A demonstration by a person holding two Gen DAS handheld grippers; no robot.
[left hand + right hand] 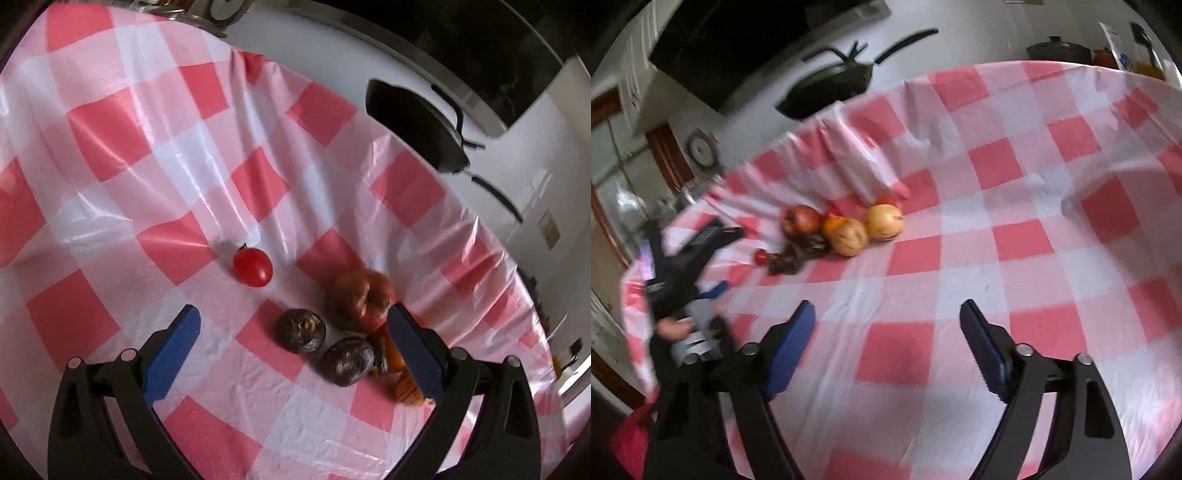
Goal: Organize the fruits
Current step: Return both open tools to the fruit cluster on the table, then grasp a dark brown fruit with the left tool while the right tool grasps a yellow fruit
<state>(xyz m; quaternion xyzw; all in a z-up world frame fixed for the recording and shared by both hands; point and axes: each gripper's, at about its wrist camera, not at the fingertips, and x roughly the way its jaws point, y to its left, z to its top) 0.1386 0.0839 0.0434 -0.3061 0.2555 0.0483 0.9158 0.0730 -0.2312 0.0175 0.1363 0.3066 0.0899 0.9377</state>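
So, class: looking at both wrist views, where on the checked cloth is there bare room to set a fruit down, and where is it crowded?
Bare cloth lies beyond and left of the cherry tomato, and across the tablecloth right of the yellow fruit. It is crowded at the cluster: apple, two dark fruits, beside the left gripper.

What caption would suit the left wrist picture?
Open left gripper hovering over two dark round fruits, near a small red tomato, on a pink-and-white checked plastic tablecloth.

A cherry tomato (252,267) lies alone on the desk (129,155), ahead of the left hand-held gripper (295,350). Two chestnuts (301,331) sit between its fingers, an apple (364,297) just beyond the right finger. A pan (413,125) sits farther ahead, right.
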